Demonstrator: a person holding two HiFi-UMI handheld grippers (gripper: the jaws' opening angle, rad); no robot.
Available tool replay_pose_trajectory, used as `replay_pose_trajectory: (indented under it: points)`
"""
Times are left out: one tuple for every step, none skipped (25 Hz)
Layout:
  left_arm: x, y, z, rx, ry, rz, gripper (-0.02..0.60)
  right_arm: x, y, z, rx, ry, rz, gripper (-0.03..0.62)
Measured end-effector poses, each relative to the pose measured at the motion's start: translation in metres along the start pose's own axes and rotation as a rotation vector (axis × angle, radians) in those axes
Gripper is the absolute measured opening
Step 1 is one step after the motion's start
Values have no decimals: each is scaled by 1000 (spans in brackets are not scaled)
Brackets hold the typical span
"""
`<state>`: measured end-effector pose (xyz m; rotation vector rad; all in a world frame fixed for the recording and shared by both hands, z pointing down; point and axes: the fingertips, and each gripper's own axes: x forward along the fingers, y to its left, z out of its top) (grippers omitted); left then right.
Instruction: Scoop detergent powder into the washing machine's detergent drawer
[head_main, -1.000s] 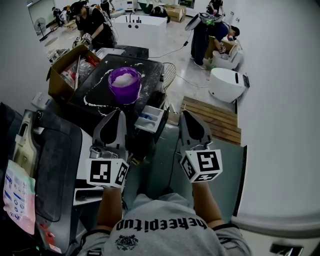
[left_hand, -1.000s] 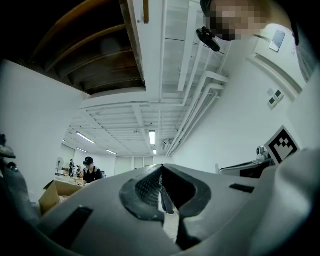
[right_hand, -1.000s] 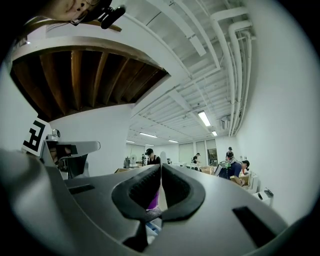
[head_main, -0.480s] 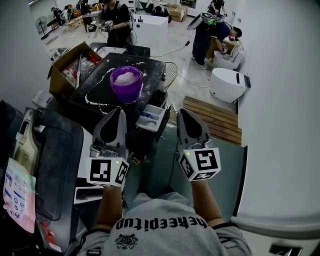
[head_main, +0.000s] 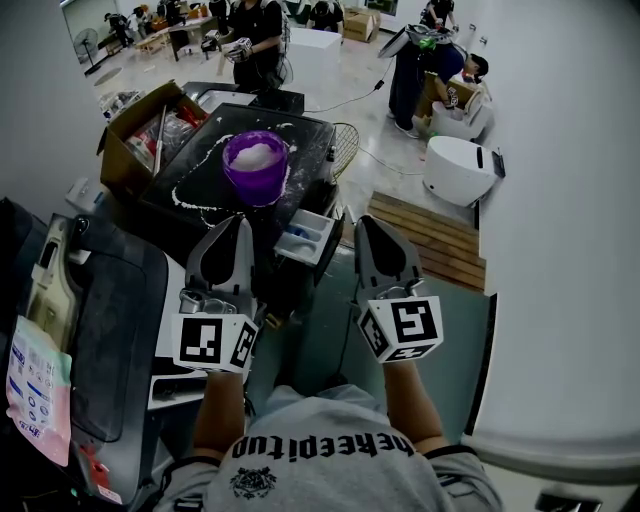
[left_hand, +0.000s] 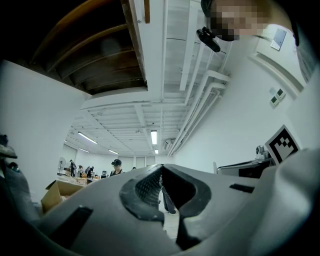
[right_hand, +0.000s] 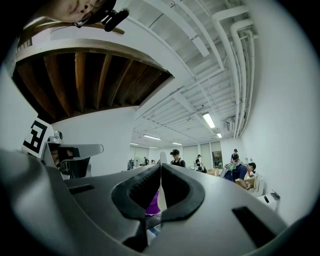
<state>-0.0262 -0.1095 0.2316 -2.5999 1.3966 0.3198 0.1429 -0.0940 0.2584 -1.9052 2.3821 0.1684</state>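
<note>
A purple bowl (head_main: 255, 166) heaped with white detergent powder stands on the black top of the washing machine (head_main: 196, 183), where spilled powder lies around it. The detergent drawer (head_main: 305, 238) is pulled out at the machine's front. My left gripper (head_main: 241, 222) is shut and empty, its tip just left of the drawer. My right gripper (head_main: 362, 222) is also shut and empty, just right of the drawer. The left gripper view shows that gripper (left_hand: 161, 167) pointing up at the ceiling. In the right gripper view, the bowl (right_hand: 152, 205) peeks from behind the closed right gripper (right_hand: 160, 166).
An open cardboard box (head_main: 140, 130) sits left of the machine. A wooden pallet (head_main: 430, 235) and a white appliance (head_main: 458, 170) lie on the floor to the right. A detergent bag (head_main: 38, 390) lies at lower left. Several people work at the back.
Both grippers have held nearly still. A person at the back has walked to the right behind the machine.
</note>
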Motion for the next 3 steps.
replay_pose_trajectory:
  points:
    - [1, 0, 0, 0, 0, 1, 3, 1, -1, 0, 0, 0, 1, 5]
    - [2, 0, 0, 0, 1, 2, 3, 2, -1, 1, -1, 0, 1, 5]
    - [3, 0, 0, 0, 1, 2, 3, 3, -2, 1, -1, 0, 2, 5]
